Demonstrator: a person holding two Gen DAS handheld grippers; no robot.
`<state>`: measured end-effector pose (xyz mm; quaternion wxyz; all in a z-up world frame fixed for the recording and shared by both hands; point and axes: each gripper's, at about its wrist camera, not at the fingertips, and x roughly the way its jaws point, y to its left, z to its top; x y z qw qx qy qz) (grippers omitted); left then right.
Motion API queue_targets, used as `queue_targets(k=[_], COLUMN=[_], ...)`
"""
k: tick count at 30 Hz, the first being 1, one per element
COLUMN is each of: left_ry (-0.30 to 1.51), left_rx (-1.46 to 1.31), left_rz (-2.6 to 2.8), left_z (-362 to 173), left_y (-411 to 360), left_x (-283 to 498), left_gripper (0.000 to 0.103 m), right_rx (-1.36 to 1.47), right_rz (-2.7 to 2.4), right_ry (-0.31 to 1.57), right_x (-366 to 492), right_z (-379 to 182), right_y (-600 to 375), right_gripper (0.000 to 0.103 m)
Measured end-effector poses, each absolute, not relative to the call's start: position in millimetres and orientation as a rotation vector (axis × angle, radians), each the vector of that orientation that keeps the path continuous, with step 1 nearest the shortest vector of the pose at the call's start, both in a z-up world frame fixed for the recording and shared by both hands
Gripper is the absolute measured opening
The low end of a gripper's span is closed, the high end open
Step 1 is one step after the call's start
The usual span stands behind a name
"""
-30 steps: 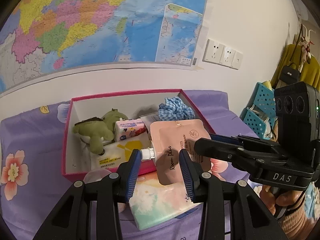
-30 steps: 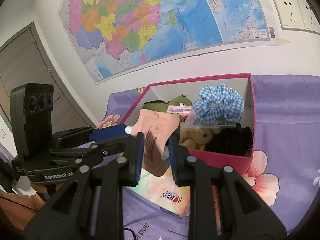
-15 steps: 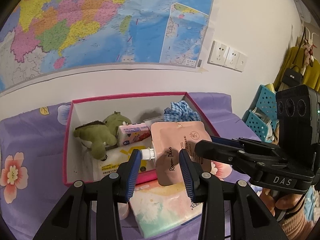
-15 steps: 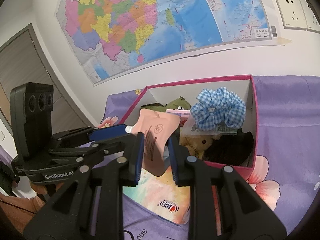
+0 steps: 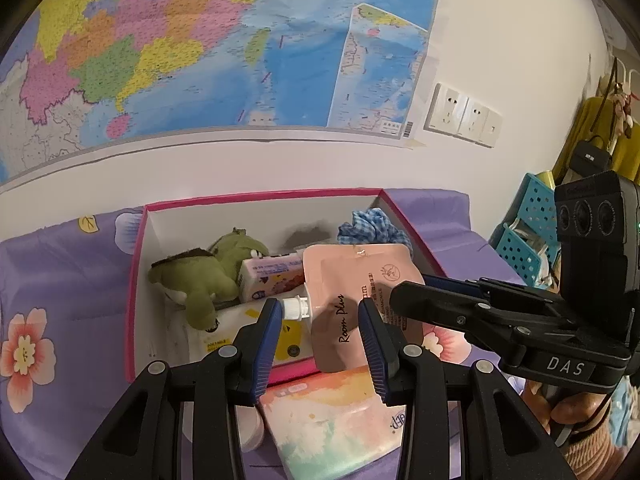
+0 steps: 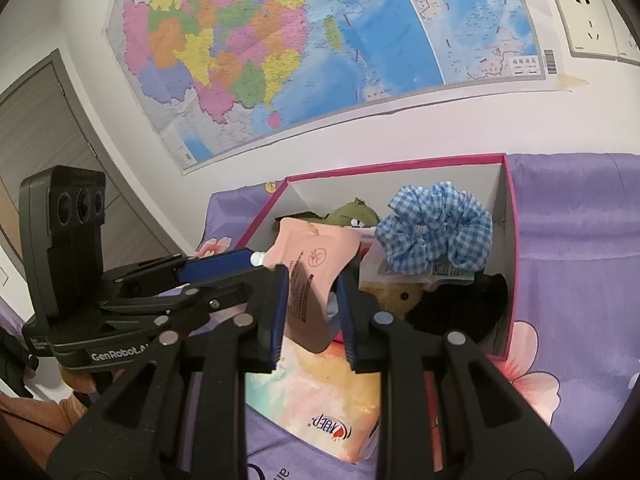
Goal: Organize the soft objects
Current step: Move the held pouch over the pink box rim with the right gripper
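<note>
We hold the pink pouch [image 6: 310, 280] clamped in our right gripper [image 6: 312, 312], above the near rim of the pink box [image 5: 134, 280]. Our left gripper [image 5: 320, 336] stands wide, holding nothing.

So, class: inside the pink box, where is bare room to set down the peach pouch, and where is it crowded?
Bare floor shows along the pink box's back wall, behind the green plush and checked scrunchie. The front is crowded with tissue packs, plush and dark cloth. The right gripper holds the peach pouch over the front rim.
</note>
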<state>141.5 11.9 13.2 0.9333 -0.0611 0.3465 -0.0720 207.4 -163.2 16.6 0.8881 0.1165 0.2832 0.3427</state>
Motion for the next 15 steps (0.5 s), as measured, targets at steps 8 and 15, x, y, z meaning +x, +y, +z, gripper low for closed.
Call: queue_targets(k=[8,15], left_ry=[0.712,0.718], left_rx=[-0.130,-0.136], left_rz=[-0.139,-0.132], left_z=[13,11], left_y=[15,16], left_x=[149,154], left_gripper=[0.039,0.039], right_rx=[0.244,0.248], right_rz=[0.708,0.701], right_ry=[0.594,0.604], right_x=[210,219], right_z=[17,17], right_y=[-162,-160], right_gripper=[0.027,0.027])
